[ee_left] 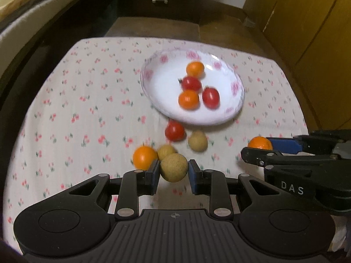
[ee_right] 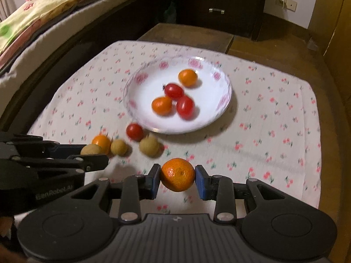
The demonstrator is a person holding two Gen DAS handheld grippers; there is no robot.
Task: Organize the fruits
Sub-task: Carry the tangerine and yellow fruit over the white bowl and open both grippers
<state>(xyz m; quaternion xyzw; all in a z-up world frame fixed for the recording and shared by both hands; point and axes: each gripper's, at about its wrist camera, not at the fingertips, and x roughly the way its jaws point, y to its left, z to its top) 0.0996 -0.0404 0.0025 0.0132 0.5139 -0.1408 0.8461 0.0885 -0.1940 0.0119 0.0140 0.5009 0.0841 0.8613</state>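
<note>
Left gripper clamps tan round fruit across its widest part. Right gripper clamps mandarin the same way. Plate sits at twelve o'clock. You hold light, round, roll-prone fruit; mandarin skin looks soft, so keep squeeze gentle.

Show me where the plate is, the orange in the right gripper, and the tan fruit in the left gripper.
plate (ee_right: pixel 140 81), right wrist view, on its bare left rim.
orange (ee_right: pixel 178 174), right wrist view, on the middle of its peel.
tan fruit (ee_left: pixel 174 167), left wrist view, on the middle of its skin.
</note>
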